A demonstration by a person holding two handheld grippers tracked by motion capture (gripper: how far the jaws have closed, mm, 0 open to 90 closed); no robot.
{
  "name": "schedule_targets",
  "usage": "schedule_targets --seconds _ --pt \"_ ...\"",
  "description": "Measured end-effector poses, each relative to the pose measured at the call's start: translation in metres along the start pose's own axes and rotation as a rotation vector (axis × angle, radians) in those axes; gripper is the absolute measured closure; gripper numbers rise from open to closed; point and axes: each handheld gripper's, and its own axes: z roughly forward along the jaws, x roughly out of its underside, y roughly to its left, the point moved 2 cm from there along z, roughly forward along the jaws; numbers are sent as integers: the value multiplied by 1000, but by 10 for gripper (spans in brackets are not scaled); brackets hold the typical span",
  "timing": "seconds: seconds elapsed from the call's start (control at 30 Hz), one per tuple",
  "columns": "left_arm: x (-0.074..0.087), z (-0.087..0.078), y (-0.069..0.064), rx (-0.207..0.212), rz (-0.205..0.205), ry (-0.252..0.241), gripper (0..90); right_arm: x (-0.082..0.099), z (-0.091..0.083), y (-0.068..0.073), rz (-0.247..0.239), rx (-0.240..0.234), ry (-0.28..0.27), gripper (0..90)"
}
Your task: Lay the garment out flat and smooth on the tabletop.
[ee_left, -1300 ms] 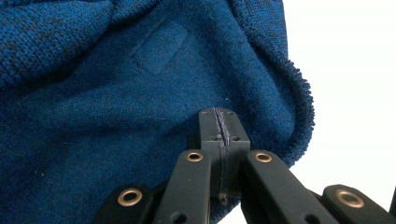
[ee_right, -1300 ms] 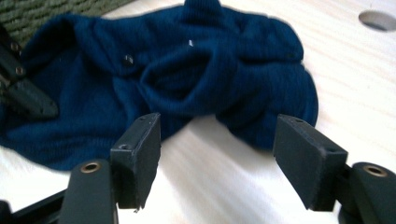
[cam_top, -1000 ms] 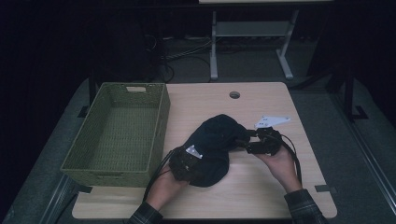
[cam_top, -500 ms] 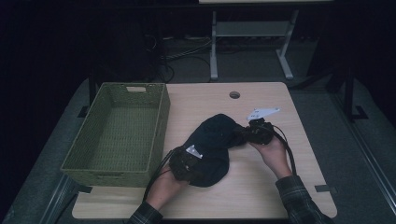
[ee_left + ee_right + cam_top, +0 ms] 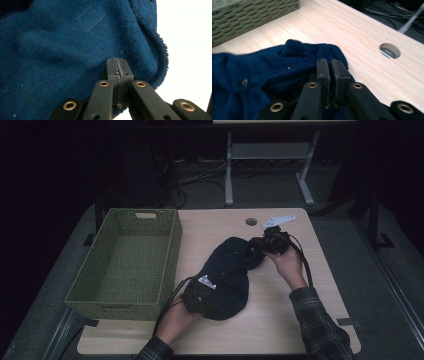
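I have the dark blue cloth [image 5: 226,277] pinned at both ends, and its long axis is what the next move hangs on: it runs diagonally across the worktop [image 5: 215,227], from near-left to far-right. The cloth lies in the middle of the worktop, just right of the green basket [image 5: 127,265] but apart from its wall.

My left hand-held gripper [image 5: 200,292] sits at the near-left end, its jaws pressed together on a fold of the fabric; in the left gripper view [image 5: 117,72] only a thin seam of blue shows between them, with the hemmed edge curling off to the right. My right hand-held gripper [image 5: 260,251] is at the far-right end. Its jaws have just been closing, and in the right gripper view [image 5: 329,72] they stand nearly together over the bunched corner of the cloth [image 5: 287,65], which runs in under and between them, so I judge that corner caught.

The left hand is the one nearer the basket; the right is well apart from it, close to the round cable hole [image 5: 251,222]. The left forearm comes in low from the near edge, wrist flat, gripper pointing far-right along the cloth. The right forearm angles in from the near-right, hand turned inward so its gripper points left at the cloth's end.

If the cloth is bound for the basket, I reckon both ends must swing left together.
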Motion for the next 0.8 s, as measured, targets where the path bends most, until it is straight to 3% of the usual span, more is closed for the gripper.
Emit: schedule_targets --seconds 0.27,0.43,0.53,0.67,0.8 --pt "0 0 1 4 -1 5 899 -22 20 -27 5 43 35 856" --pt "0 0 2 12 -6 1 900 -27 31 -37 37 51 45 856" --pt "0 0 2 16 -6 2 899 -24 36 -34 37 13 52 818" --pt "0 0 3 16 -6 3 900 -24 28 -25 40 -36 25 629" --pt "0 0 3 20 -11 1 900 -25 9 -17 16 -40 -16 637"
